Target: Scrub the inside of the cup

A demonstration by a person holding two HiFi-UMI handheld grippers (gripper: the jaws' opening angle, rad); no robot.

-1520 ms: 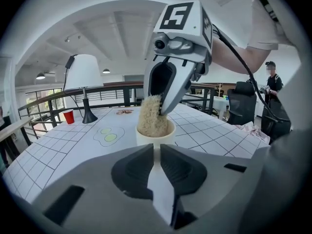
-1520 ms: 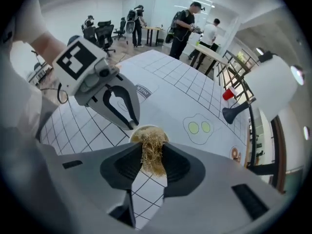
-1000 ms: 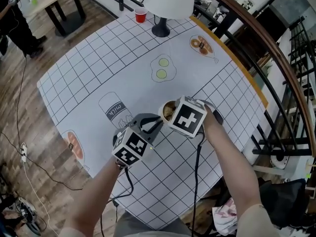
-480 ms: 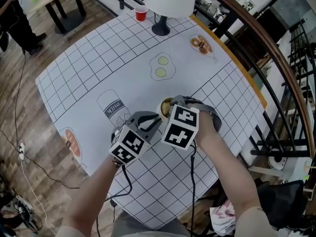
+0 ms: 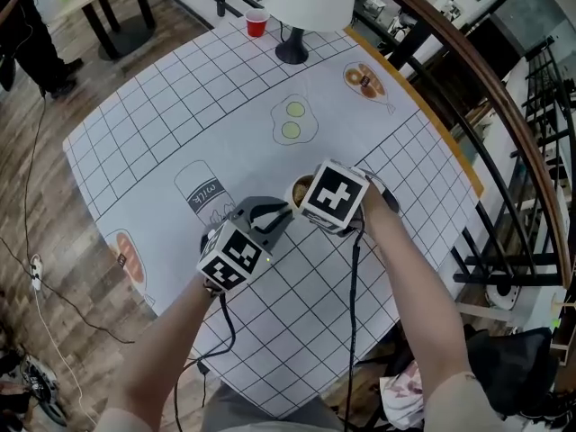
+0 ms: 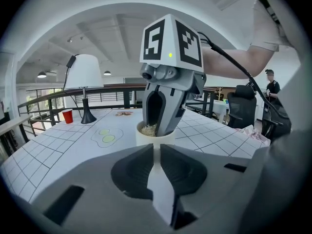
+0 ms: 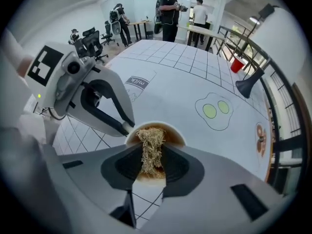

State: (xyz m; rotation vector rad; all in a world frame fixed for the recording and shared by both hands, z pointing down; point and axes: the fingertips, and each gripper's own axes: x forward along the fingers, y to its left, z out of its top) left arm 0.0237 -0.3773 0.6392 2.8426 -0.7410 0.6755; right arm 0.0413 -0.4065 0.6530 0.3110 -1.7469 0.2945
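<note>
1. "milk": the only readable word, printed on the milk bottle drawing [image 5: 203,196] on the gridded tabletop cover [image 5: 162,124]; sideways in the head view.
2. Same word on the same drawing, upside down in the right gripper view [image 7: 138,82].
3. Left cube [image 5: 236,257] and right cube [image 5: 331,196]: black-and-white square markers, pattern only.

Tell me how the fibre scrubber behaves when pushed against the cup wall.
The scrubber, a loose straw-coloured tangle in the right gripper, probably squashes, not stiff. Frayed strands may shed. The cup, clamped by the left gripper, likely won't tip.
</note>
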